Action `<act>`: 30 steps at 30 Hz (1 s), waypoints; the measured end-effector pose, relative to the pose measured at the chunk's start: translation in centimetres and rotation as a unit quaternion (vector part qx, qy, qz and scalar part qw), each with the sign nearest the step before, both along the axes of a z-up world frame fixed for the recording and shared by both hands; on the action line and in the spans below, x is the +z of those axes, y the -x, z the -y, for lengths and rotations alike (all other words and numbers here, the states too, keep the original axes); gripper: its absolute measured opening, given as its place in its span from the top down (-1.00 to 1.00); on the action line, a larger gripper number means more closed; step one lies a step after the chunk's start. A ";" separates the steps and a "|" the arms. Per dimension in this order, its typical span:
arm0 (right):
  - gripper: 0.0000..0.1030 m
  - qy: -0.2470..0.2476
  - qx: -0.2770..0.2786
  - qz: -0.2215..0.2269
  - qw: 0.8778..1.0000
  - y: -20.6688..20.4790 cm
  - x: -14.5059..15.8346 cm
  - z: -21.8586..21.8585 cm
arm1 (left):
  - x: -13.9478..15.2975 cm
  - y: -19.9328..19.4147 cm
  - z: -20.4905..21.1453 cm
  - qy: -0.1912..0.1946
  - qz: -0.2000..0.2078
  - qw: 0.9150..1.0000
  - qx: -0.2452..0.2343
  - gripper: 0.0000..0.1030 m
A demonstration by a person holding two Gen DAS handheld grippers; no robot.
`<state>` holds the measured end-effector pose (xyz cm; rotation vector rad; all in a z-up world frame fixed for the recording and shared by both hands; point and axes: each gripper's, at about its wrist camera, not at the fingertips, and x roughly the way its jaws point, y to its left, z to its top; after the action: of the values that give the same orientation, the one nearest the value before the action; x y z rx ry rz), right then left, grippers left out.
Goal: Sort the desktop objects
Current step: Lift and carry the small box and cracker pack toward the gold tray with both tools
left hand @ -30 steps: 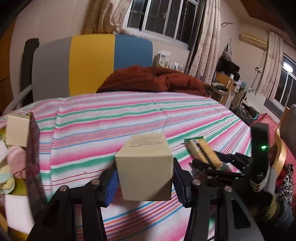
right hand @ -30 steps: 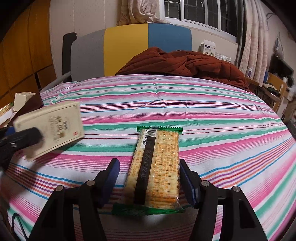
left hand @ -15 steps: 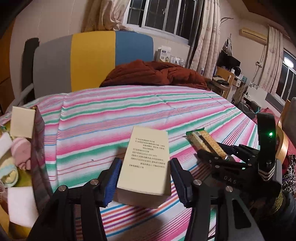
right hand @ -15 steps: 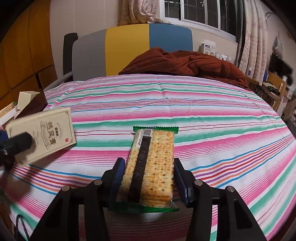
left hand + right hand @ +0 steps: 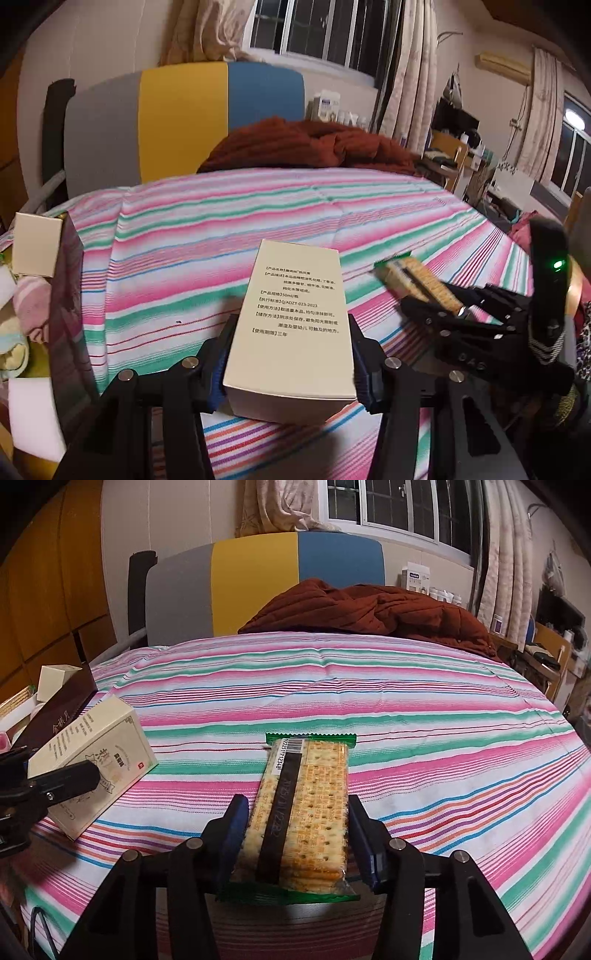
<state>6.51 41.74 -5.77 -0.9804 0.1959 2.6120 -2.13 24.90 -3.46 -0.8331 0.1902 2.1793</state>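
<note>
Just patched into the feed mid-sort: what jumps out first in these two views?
The left gripper clamps a cream box just above the striped cloth. The right gripper straddles a cracker pack on that cloth. A rust-red quilt is heaped at the far edge.

The right claw (image 5: 295, 840) was closed on a cracker packet (image 5: 304, 812), its blue-padded fingers (image 5: 234, 834) pressed against the packet's two long sides. The packet's barcode end pointed away from the camera, above the striped bedspread (image 5: 406, 709). At the left edge, the left claw (image 5: 48, 788) gripped a cream carton (image 5: 96, 764), which was tilted; whether its lower corner touched the bedspread could not be determined. Just behind the carton lay a dark brown box (image 5: 55, 716). A rust-coloured quilt (image 5: 369, 611) lay bunched at the far side, before a grey, yellow and blue headboard (image 5: 255, 579).
</note>
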 end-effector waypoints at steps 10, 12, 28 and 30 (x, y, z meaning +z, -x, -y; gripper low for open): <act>0.04 0.025 0.028 -0.016 0.999 0.0 1.4 1.9 | 2.6 -0.9 4.3 -0.044 -0.009 0.998 0.032 -0.04; 0.04 0.020 0.041 -0.021 0.999 0.3 1.9 2.9 | 2.9 -0.8 5.1 -0.048 -0.011 0.998 0.041 -0.04; 0.04 0.010 0.160 -0.055 0.985 3.7 6.0 11.6 | 5.3 -0.2 12.9 -0.079 -0.043 0.987 0.135 -0.04; 0.04 0.010 0.175 -0.059 0.983 4.3 6.5 12.7 | 5.7 0.0 14.2 -0.080 -0.048 0.984 0.152 -0.04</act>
<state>2.18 29.05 0.69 -0.9388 0.0853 2.9974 -2.18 10.69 2.22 -0.7035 -0.0699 2.4843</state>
